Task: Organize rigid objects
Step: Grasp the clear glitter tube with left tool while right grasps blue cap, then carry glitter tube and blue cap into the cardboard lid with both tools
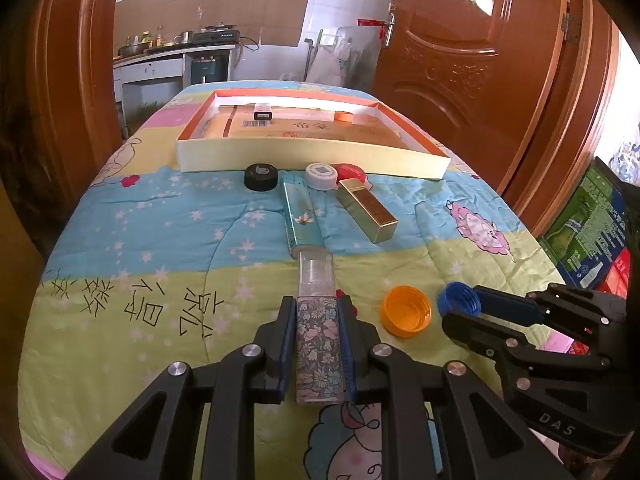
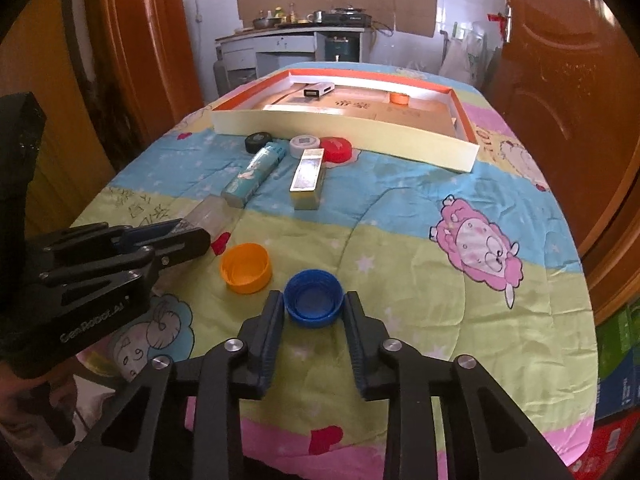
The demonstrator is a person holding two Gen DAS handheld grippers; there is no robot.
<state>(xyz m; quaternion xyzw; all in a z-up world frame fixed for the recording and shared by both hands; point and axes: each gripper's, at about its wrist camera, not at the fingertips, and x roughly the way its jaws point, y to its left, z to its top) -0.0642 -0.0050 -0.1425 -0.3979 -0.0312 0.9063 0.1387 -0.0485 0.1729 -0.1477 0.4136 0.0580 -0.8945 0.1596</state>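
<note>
Left wrist view shows the floral lighter at lower centre clamped in the left claw on the bed quilt, while the right claw clasps the blue cap beside an orange cap.

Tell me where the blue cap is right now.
The blue cap lies open side up on the quilt, between the right gripper fingers, just right of the orange cap.
</note>
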